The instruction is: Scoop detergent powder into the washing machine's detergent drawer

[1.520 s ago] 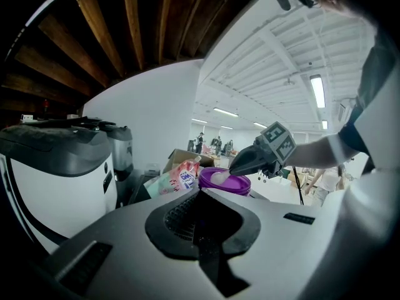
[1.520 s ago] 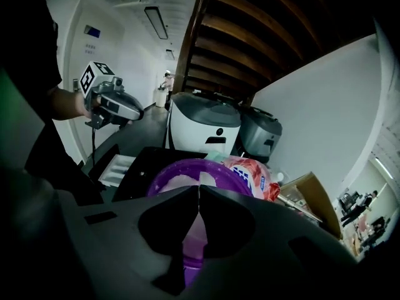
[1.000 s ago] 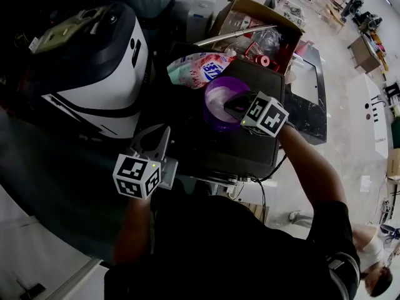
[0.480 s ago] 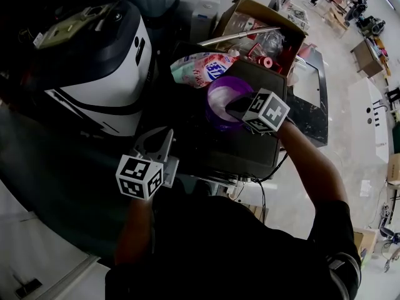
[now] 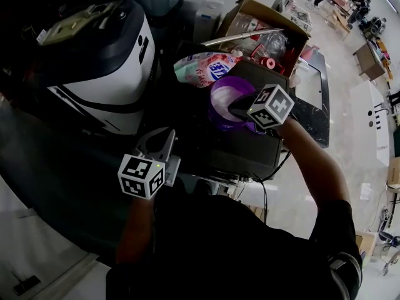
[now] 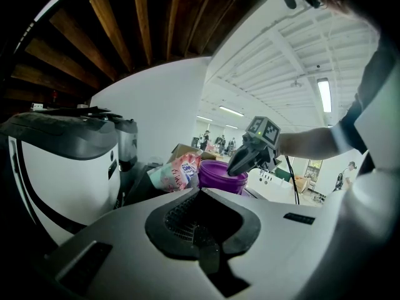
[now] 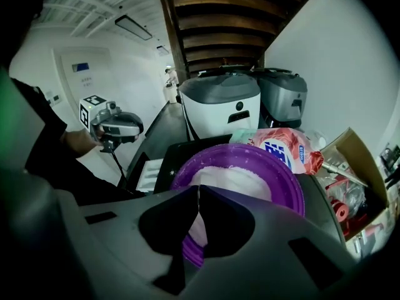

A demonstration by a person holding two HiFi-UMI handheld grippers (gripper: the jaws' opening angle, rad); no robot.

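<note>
A purple bowl (image 5: 224,97) of white detergent powder (image 7: 234,179) stands on top of a dark machine (image 5: 244,149). My right gripper (image 5: 233,112) hangs at the bowl's near rim, jaws shut tip to tip over the powder (image 7: 197,189); I see nothing held between them. From the left gripper view it (image 6: 232,170) points down at the bowl (image 6: 222,177). My left gripper (image 5: 167,132) hovers shut and empty to the left of the machine (image 6: 200,230). A white compartmented tray (image 7: 147,172), apparently the drawer, shows left of the bowl.
A pink and white detergent bag (image 5: 203,67) lies behind the bowl. An open cardboard box (image 5: 262,27) of clutter sits at the back right. A white and dark appliance (image 5: 106,67) stands at the left. Cables (image 5: 265,180) hang off the machine's front.
The head view has shifted a little. My right gripper stays shut over the bowl, edged slightly further across it. The left gripper has hardly moved.
</note>
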